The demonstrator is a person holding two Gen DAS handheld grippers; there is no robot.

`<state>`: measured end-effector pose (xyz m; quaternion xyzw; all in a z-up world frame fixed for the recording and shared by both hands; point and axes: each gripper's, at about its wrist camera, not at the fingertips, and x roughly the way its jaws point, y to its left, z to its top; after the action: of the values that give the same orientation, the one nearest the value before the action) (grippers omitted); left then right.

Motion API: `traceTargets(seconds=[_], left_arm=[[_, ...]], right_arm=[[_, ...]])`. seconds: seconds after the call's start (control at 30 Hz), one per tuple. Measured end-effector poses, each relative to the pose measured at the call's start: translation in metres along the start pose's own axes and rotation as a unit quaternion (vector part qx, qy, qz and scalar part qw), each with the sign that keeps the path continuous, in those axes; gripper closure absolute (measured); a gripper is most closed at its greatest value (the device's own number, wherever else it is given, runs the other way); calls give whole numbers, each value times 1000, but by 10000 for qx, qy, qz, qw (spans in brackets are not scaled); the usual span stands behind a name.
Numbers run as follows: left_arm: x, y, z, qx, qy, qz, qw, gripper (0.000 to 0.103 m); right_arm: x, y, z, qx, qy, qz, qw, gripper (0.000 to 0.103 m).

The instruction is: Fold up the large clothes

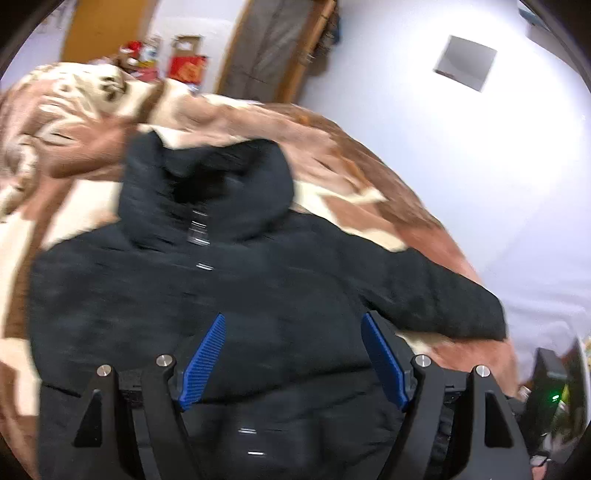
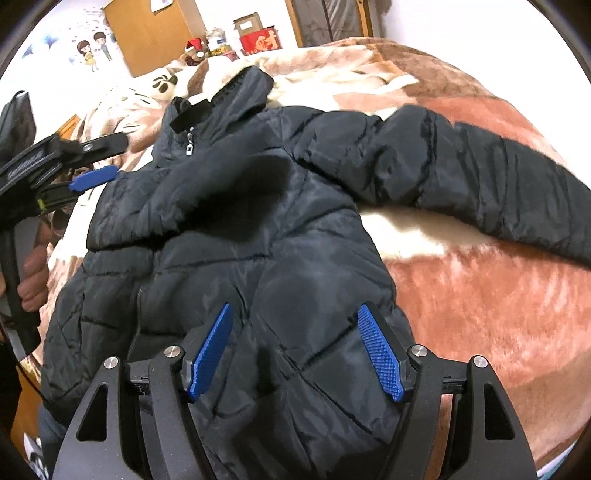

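Observation:
A large black quilted hooded jacket [image 2: 258, 221] lies front up on a bed, hood toward the far side; it also shows in the left wrist view [image 1: 207, 288]. One sleeve [image 2: 498, 184] stretches out to the right; the other sleeve is folded across the chest. My right gripper [image 2: 295, 350] is open and empty, hovering over the jacket's lower body. My left gripper [image 1: 293, 358] is open and empty above the jacket's middle. It also appears at the left of the right wrist view [image 2: 94, 177], beside the jacket's left shoulder.
The bed is covered by a brown and cream plush blanket [image 2: 480, 295]. A white wall [image 1: 443, 166] runs along the bed's far right side. Boxes and small items [image 2: 255, 37] stand behind the bed by a wooden door [image 2: 155, 33].

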<state>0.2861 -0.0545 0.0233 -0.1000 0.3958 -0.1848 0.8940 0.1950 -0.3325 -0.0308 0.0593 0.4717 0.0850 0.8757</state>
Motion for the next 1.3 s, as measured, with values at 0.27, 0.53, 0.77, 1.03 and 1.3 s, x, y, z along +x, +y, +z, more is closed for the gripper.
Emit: traceTargets(seconds=[0.27,0.53,0.77,1.03,1.3], left_arm=[[13,126,9,-717,175,1469,9864,32],[52,172,-20,-1105,518,1549,9804,36],[31,166,-7,-991,288,1137,9881,36],[66,204,27,-970,347,1778,9787,35],[90,202,14,-714,382,2062,9752,34]], right_arm=[[44,37,49,-365,-57,65,9993,55],[133,43,95,-482,313,-342,9978,62],[120,28,114,-388,149,-437,9982,62],[129,32,147,-467,-75,-299,9984,62],[177,23,146,-516,345,-393,9973,62]])
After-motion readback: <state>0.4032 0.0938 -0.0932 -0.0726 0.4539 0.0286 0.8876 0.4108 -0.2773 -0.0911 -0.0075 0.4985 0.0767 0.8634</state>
